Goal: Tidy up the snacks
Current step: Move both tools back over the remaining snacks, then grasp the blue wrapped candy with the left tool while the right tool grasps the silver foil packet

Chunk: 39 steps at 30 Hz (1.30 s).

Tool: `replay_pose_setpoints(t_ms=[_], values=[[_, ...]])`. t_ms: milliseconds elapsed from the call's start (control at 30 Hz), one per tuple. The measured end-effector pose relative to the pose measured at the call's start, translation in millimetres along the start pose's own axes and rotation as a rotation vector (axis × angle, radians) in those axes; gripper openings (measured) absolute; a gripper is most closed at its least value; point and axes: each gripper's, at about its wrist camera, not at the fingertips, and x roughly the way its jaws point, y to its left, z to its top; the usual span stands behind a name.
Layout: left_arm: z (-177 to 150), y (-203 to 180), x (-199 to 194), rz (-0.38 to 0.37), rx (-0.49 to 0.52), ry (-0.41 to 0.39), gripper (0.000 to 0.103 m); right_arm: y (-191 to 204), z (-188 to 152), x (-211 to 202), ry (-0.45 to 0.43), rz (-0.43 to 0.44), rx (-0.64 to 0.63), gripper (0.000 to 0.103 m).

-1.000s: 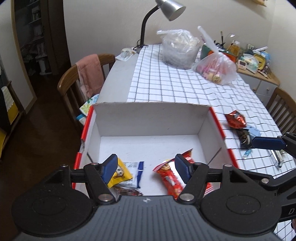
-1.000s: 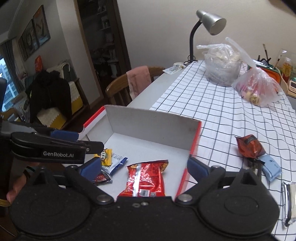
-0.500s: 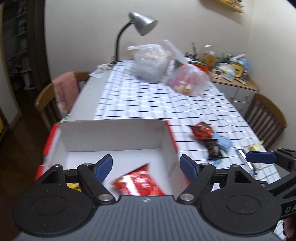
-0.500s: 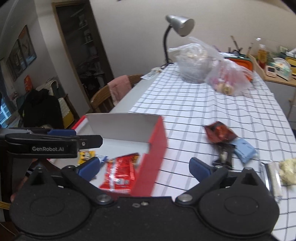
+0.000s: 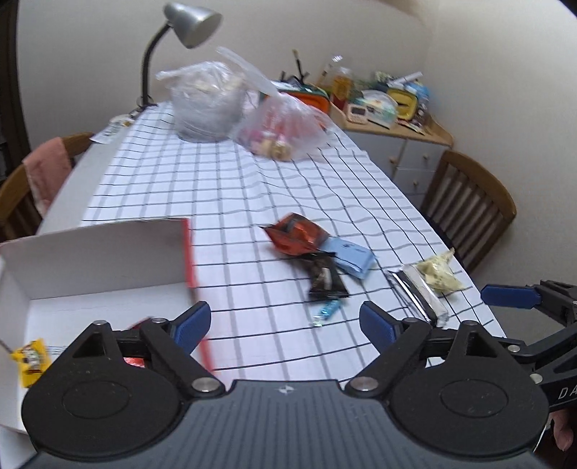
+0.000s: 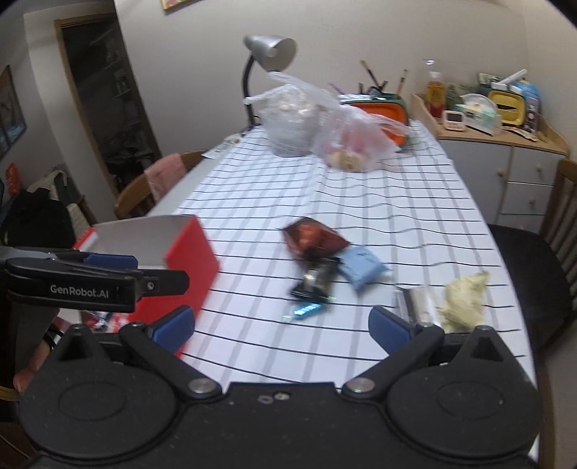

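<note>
Red-sided box (image 5: 187,249), loose snacks (image 5: 326,277), lamp (image 5: 187,21)

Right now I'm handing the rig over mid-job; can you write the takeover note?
Left gripper: open, empty. Right gripper: open, empty.
Box: at table's left, holding a yellow packet and a red one, mostly hidden.
Left on the cloth: red pouch, black packet, blue packet, small blue candy, silver packet, pale packet.
</note>
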Motion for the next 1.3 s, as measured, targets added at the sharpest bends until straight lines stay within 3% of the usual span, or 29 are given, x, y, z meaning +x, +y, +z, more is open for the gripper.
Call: replay_pose_setpoints(t_ms=[333, 733, 1033, 1100, 1200, 1300], values=[[-1.6, -45.4, 65.0, 0.024, 0.043, 0.065, 0.092, -60.0, -15.1, 14.1, 0.030, -0.087, -0.018, 0.103], [-6.2, -69.9, 137.8, 0.083, 0.106, 0.155, 0.092, -108.7, -26.5, 73.3, 0.129, -0.099, 0.024, 0.102], [-7.4, -72.3, 169.8, 0.122, 0.133, 0.201, 0.091, -119.9, -28.4, 105.9, 0.163, -0.091, 0.030, 0.090], [-6.7, -72.0, 175.3, 0.121, 0.140, 0.210, 0.087, -121.2, -28.1, 110.5, 0.167, -0.098, 0.031, 0.086], [-6.4, -72.0, 181.5, 0.119, 0.147, 0.228, 0.069, -121.8, -27.2, 113.3, 0.163, -0.097, 0.025, 0.079], [-7.4, -74.3, 181.3, 0.114, 0.164, 0.220, 0.065, -119.8, -26.5, 115.4, 0.159, -0.102, 0.000, 0.075]])
